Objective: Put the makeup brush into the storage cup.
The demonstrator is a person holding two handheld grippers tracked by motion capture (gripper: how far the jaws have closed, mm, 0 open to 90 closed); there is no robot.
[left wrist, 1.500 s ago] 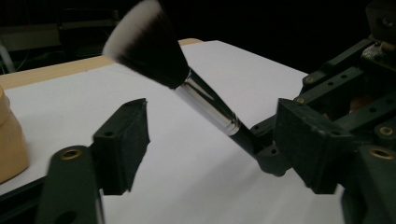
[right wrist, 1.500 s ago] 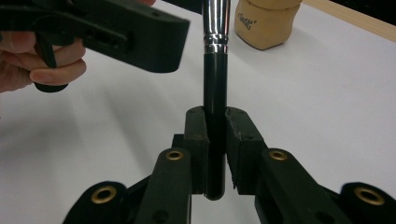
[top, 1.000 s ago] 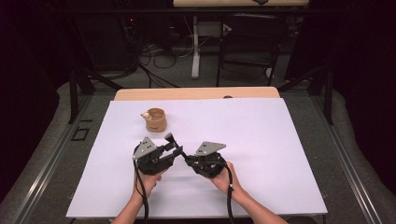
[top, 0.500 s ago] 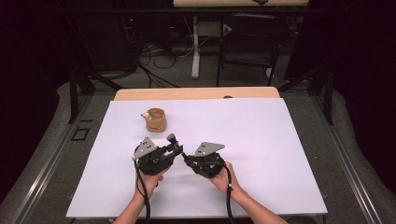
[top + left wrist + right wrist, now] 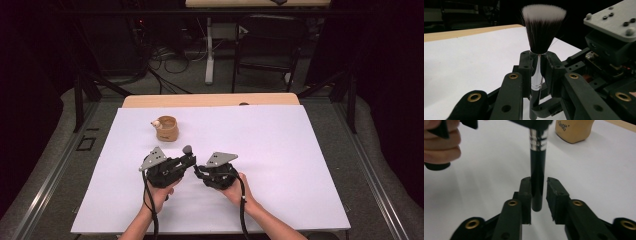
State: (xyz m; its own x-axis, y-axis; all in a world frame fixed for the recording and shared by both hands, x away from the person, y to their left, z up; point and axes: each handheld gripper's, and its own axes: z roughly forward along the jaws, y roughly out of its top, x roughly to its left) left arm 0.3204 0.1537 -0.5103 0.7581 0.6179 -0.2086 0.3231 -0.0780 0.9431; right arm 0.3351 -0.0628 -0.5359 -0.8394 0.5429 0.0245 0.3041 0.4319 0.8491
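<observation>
White table (image 5: 300, 150): left claw (image 5: 537, 67) clamps brush (image 5: 541, 30).

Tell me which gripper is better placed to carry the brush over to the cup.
Left. The left gripper is clamped on the brush just below the bristles; the right gripper is open around its handle end. The cup sits on the left.

Two black grippers are seen: the left gripper (image 5: 187, 161) and the right gripper (image 5: 197, 171), each topped by a grey three-cornered plate with small screws. A black cable is trailed from each. Brass-ringed holes are set in the black jaw links. The forearms are bare; no sleeves are worn
</observation>
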